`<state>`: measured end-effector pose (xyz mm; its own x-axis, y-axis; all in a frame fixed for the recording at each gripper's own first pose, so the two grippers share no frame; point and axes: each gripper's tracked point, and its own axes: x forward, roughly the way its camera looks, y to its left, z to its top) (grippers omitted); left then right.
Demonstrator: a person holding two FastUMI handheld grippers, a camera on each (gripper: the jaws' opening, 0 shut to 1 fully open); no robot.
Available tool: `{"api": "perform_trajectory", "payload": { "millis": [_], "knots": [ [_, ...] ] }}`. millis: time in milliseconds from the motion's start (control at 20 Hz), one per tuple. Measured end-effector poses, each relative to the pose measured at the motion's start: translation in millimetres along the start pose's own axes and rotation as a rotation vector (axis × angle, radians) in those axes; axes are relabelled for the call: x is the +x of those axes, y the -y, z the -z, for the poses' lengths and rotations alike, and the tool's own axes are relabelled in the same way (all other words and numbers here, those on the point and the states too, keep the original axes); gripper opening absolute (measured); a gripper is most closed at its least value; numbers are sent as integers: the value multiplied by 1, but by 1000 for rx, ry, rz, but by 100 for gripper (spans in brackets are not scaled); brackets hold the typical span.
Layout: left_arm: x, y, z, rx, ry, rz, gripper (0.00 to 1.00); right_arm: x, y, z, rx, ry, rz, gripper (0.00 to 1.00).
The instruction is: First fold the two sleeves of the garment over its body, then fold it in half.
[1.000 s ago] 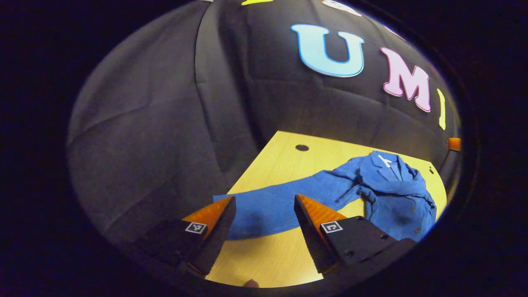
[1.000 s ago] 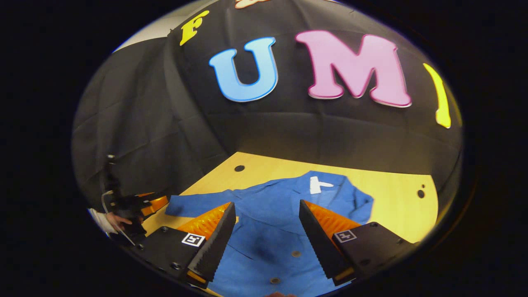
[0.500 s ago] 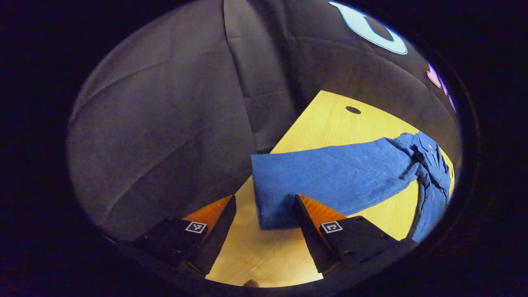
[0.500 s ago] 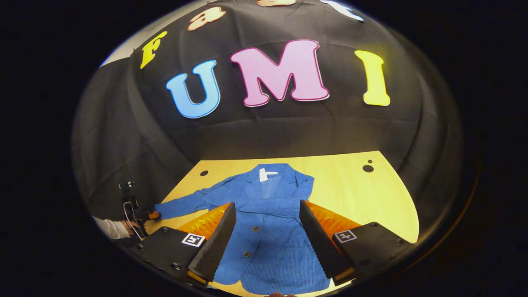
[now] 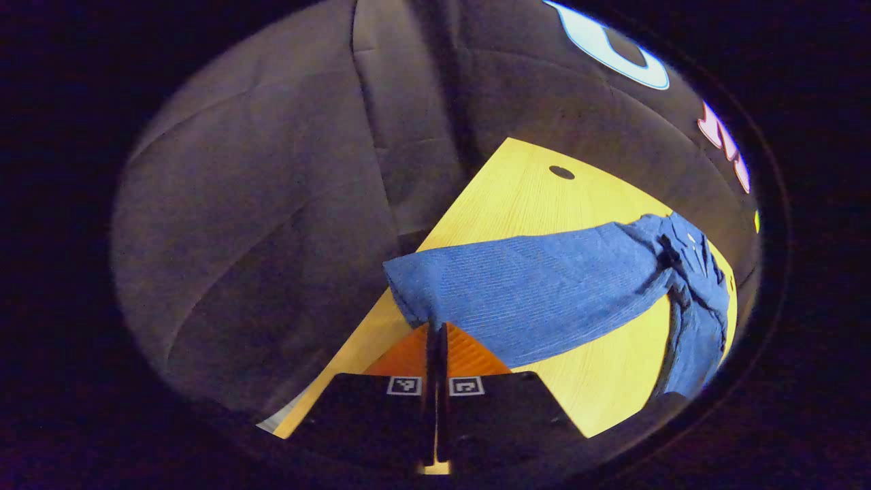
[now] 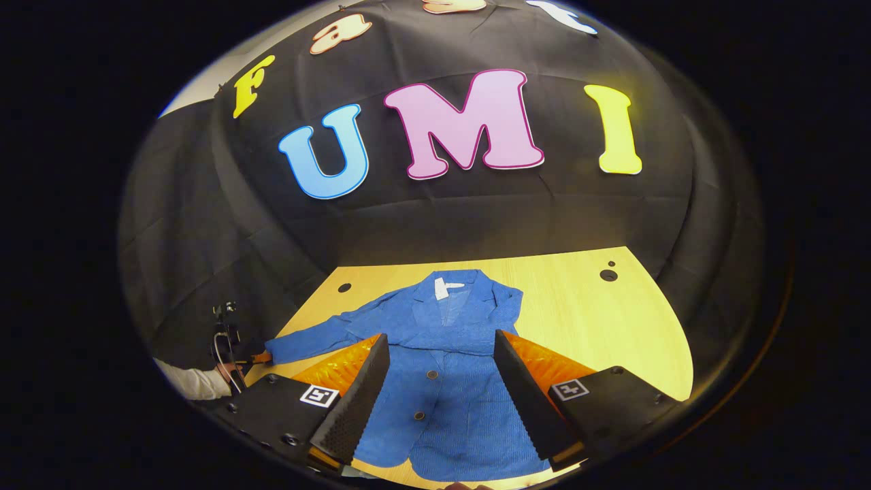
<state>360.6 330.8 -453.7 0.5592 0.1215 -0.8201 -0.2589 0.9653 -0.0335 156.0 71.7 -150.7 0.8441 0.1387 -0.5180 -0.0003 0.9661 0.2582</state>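
Note:
A blue button-up jacket [image 6: 442,408] lies flat on the wooden table [image 6: 599,327], collar toward the far wall and front side up. One of its sleeves [image 6: 313,339] stretches out to the left in the right gripper view. My left gripper [image 5: 435,328] is shut on that sleeve's cuff [image 5: 415,299], lifting its end a little off the table; the same gripper [image 6: 235,347] sits at the sleeve's tip. My right gripper [image 6: 441,337] hovers open above the jacket's lower front, touching nothing.
The table [image 5: 531,197] has small round holes [image 6: 608,275] near its far corners. Black cloth walls close in behind and to the left. A person's hand and white sleeve [image 6: 197,384] hold the left gripper at the table's left edge.
My left gripper has shut on the sleeve cuff, which was lying between its open fingers. The right gripper has barely moved and stays open above the jacket.

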Motion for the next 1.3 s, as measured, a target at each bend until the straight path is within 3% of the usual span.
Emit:
{"api": "perform_trajectory", "payload": {
  "millis": [150, 350, 600, 750, 950, 1150, 1300],
  "knots": [
    [-12, 17, -22, -34, 30, 83, 0, -10, 16, 3, -14, -9, 17, 97],
    [-68, 92, -90, -75, 155, 294, 0, -7, 41, 7, 23, -16, 15, 98],
    [-147, 217, -135, 59, 274, 490, 0, -11, 78, 5, 61, -10, 12, 98],
    [-162, 313, -157, 150, 366, 599, 0, -20, 105, 7, 77, -6, 31, 98],
    [-168, 451, -114, 254, 288, 749, 0, -36, 137, 13, 139, 2, 62, 97],
    [-168, 535, -47, 336, 96, 852, 0, -46, 167, 33, 163, -18, 115, 97],
    [-143, 564, 3, 437, -37, 824, 0, -40, 170, 40, 183, -42, 125, 97]
  ]
}}
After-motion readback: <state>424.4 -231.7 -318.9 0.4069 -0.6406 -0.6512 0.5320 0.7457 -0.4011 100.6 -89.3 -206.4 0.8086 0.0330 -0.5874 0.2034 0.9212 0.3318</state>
